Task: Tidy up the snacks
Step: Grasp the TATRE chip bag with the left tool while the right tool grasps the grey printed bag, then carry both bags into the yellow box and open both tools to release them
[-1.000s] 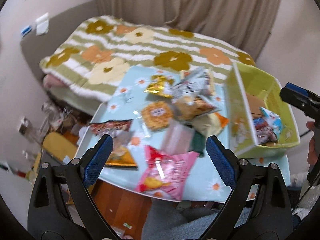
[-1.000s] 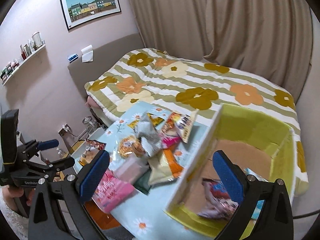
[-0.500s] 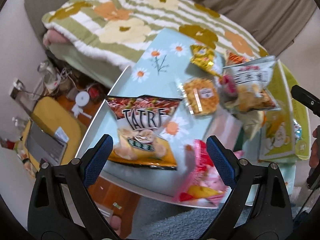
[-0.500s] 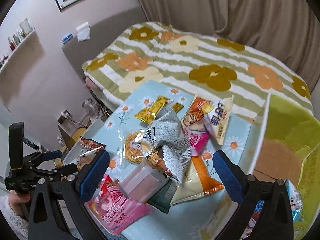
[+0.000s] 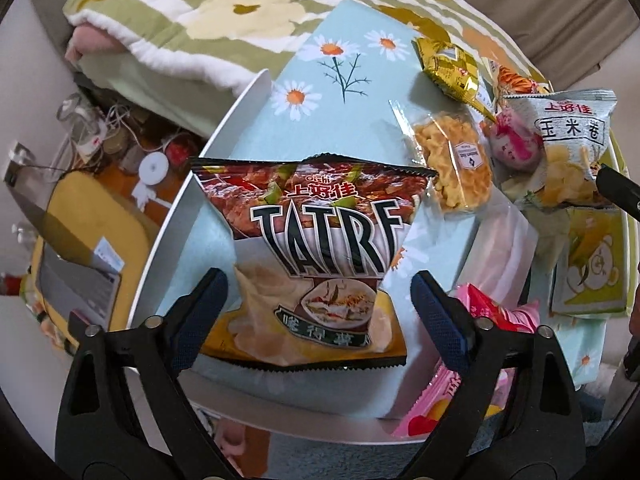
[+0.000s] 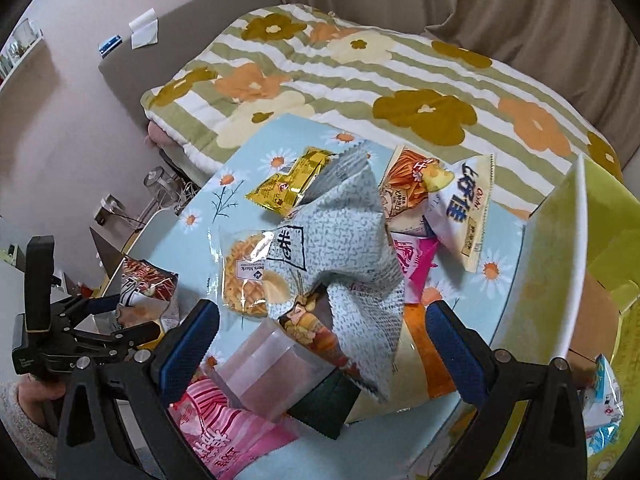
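Several snack packs lie on a round table with a light blue daisy cloth. My left gripper is open, its fingers on either side of a dark "TATRE" chip bag at the table's near left edge. It also shows in the right wrist view, beside that bag. My right gripper is open above a grey-white patterned bag in the middle of the pile. A green-yellow box stands at the right with packs inside.
A round waffle pack, gold pack, pink pack, a translucent container and a white Oishi bag crowd the table. A bed with a flowered quilt lies behind. Floor clutter and a laptop sit left.
Both grippers have moved down and closer to the table. The left one has come in around the TATRE bag; the right one has come over the grey-white bag.
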